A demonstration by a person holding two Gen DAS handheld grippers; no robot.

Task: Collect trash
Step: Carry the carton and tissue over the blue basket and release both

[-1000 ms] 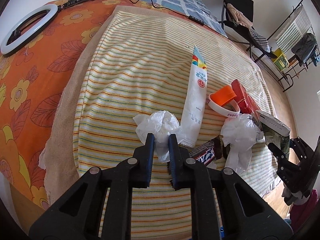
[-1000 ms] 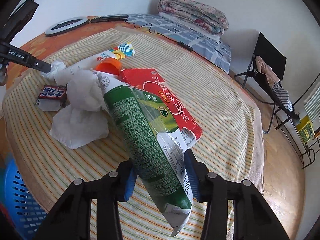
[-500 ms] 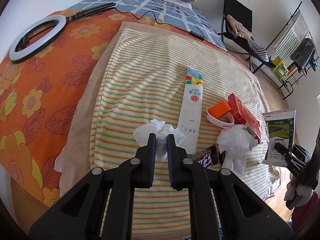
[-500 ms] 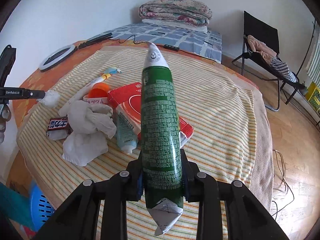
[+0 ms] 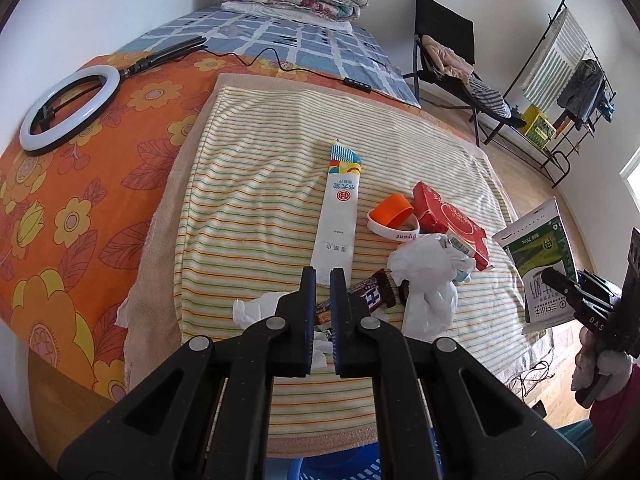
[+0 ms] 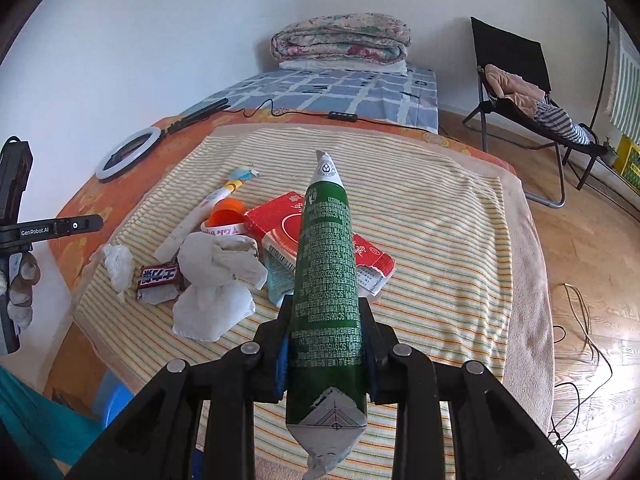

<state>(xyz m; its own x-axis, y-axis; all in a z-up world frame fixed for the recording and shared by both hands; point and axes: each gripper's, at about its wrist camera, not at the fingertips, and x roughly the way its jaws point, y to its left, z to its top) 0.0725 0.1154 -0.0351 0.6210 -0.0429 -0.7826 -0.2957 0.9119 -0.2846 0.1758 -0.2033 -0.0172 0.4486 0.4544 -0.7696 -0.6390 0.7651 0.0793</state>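
My right gripper (image 6: pixel 326 312) is shut on a green milk carton (image 6: pixel 326 280) and holds it up above the striped cloth (image 6: pixel 440 248); the carton also shows in the left wrist view (image 5: pixel 540 264). My left gripper (image 5: pixel 323 276) is nearly shut and empty, raised over a small crumpled tissue (image 5: pixel 256 306) near the cloth's front edge. On the cloth lie a chocolate bar wrapper (image 5: pixel 370 292), a larger crumpled tissue (image 5: pixel 428 280), a long white wrapper (image 5: pixel 338 216), an orange and white cup (image 5: pixel 394 216) and a red box (image 5: pixel 448 220).
A blue basket (image 6: pixel 112 400) stands on the floor below the table's front edge. A ring light (image 5: pixel 68 108) lies on the orange floral cover at the left. A folding chair (image 6: pixel 516 80) and a folded quilt (image 6: pixel 340 40) are at the back.
My left gripper let go of the small tissue and pulled back and up; the tissue lies on the cloth. My right gripper lifted the green carton off the cloth and turned it edge-on.
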